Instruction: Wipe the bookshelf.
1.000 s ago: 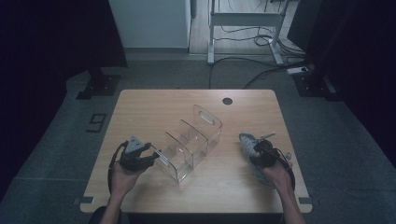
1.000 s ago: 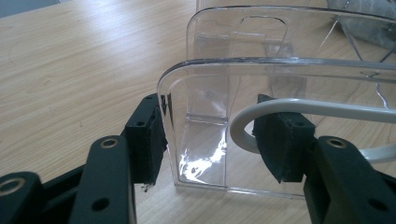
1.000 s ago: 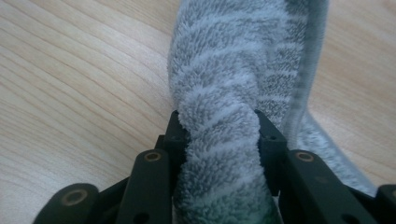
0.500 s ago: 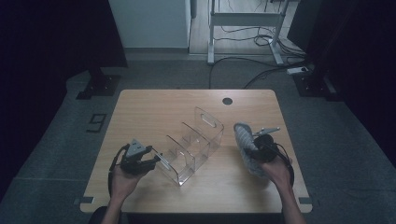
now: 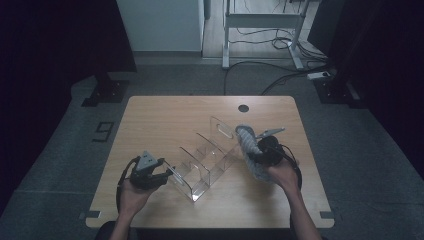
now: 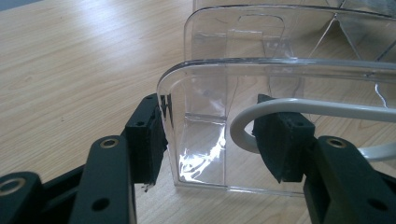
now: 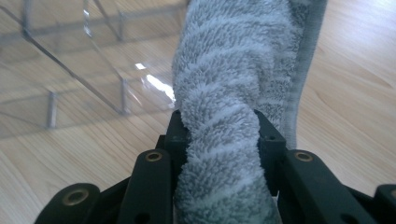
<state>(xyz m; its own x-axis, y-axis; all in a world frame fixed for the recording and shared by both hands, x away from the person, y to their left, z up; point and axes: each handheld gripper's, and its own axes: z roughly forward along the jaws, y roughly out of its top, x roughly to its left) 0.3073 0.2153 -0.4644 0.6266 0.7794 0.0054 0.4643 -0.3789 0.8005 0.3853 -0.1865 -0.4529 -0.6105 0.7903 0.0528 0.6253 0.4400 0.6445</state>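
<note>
Rolled grey towel held beside a clear divided rack on a wooden table.

From the high view, the right gripper holds the grey towel just beside the far end of the clear plastic rack, while the left gripper sits at the rack's near end on the wooden table. In the left gripper view, the jaws straddle the rack's end panel; whether the pads press it is unclear. In the right gripper view, the jaws are clamped on the towel, rack behind.
</note>
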